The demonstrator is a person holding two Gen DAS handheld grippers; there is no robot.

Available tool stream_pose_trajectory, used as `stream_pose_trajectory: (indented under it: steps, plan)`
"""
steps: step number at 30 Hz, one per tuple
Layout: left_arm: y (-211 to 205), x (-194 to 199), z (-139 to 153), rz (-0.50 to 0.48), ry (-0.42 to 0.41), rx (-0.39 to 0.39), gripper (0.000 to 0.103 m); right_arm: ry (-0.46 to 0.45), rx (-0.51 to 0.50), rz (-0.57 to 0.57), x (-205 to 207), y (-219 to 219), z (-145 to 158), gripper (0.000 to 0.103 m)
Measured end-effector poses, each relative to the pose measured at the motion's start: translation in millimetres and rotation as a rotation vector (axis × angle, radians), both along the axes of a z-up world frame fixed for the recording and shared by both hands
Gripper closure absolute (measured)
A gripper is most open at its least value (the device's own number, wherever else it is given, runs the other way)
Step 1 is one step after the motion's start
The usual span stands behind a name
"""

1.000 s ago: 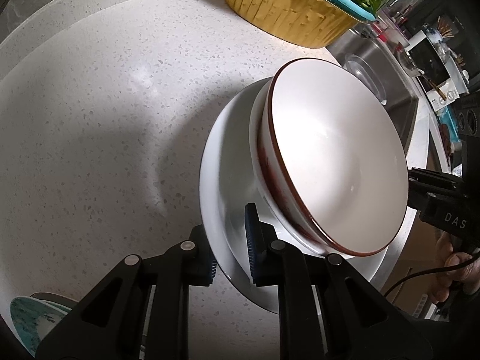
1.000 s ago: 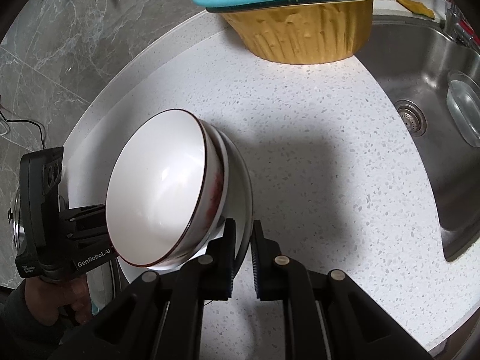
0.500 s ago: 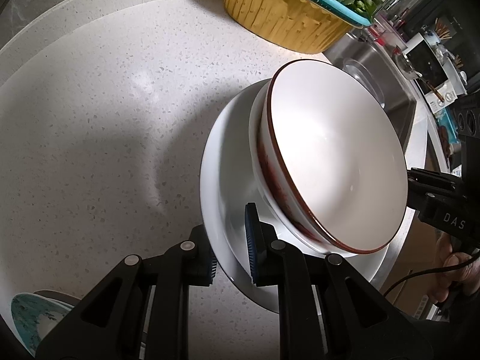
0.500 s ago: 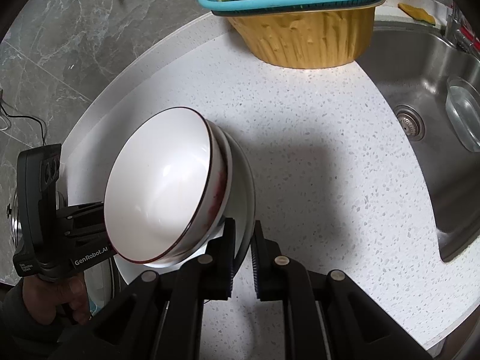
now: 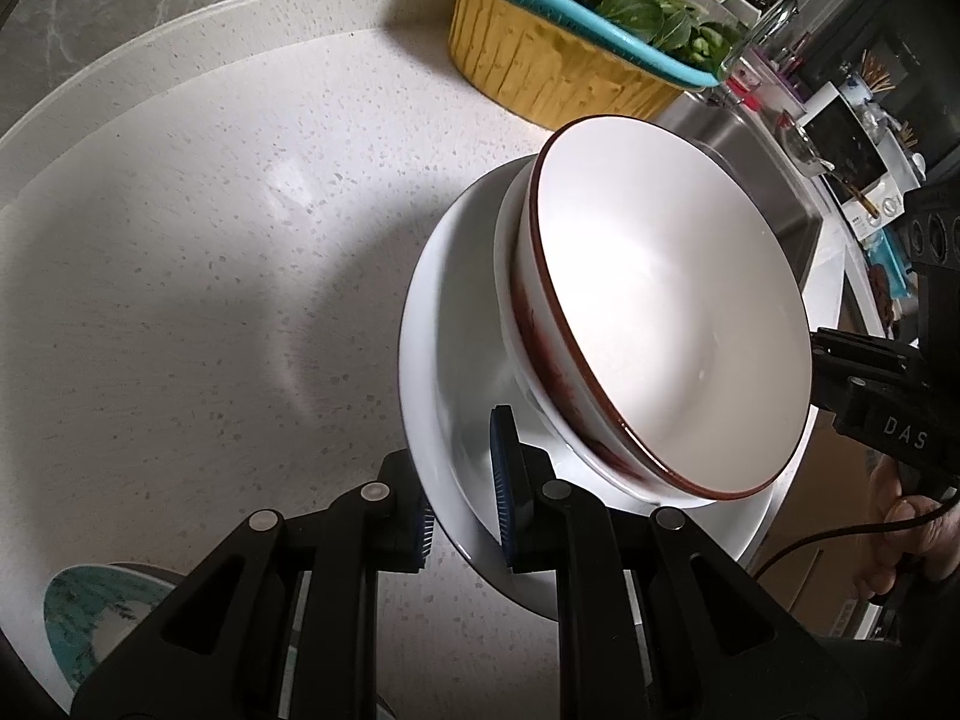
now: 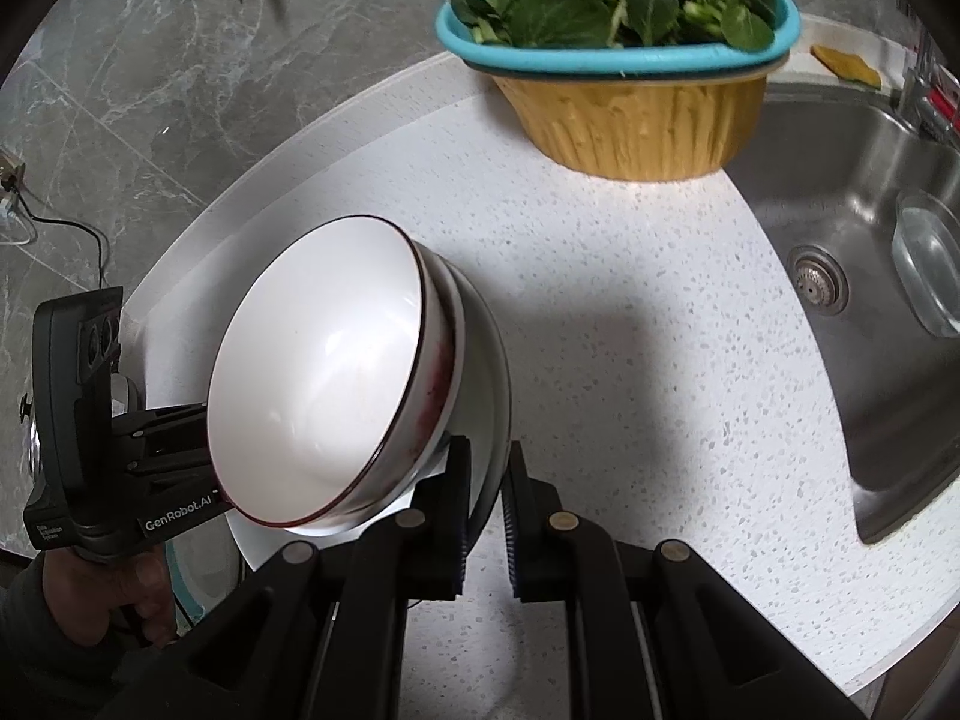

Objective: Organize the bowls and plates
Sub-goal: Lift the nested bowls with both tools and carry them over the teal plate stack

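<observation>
A white plate [image 5: 444, 360] hangs above the speckled counter, gripped at two opposite rims. On it sit stacked white bowls, the top bowl [image 5: 660, 324] with a red-brown rim. My left gripper [image 5: 462, 504] is shut on the plate's near rim in the left wrist view. My right gripper [image 6: 486, 510] is shut on the plate [image 6: 495, 372] at its other rim, with the top bowl [image 6: 318, 372] to its left. Each view shows the other gripper's body beyond the stack, held by a hand.
A yellow basin [image 6: 636, 114] with a teal colander of greens stands at the back of the counter [image 6: 630, 360]. A steel sink [image 6: 870, 252] with a glass dish lies to the right. A teal patterned dish [image 5: 102, 618] sits low left in the left wrist view.
Both grippers have lifted the plate with its bowls a little higher off the counter. The grips are unchanged.
</observation>
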State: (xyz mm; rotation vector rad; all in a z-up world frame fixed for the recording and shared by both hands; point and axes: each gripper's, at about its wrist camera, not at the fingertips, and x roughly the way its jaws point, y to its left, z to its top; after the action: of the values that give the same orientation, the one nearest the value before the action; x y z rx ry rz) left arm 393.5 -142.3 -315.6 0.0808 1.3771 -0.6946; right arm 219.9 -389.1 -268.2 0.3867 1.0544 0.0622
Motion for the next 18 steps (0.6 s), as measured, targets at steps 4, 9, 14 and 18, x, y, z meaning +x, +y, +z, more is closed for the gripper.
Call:
stream_pose_trajectory:
  steps: [4,9,14,18]
  plan:
    - [9,-3,13,0.016,-0.007,-0.007,0.090,-0.015,-0.011,0.017,0,5,10,0.091]
    - [25,-4,29,0.044,-0.013,-0.014,0.090,-0.028,-0.024,0.048,0,14,22,0.091]
    - [44,-6,47,0.079,-0.024,-0.020,0.089,-0.032,-0.027,0.082,3,26,31,0.091]
    - [64,-10,63,0.113,-0.033,-0.022,0.089,-0.038,-0.028,0.117,4,39,41,0.091]
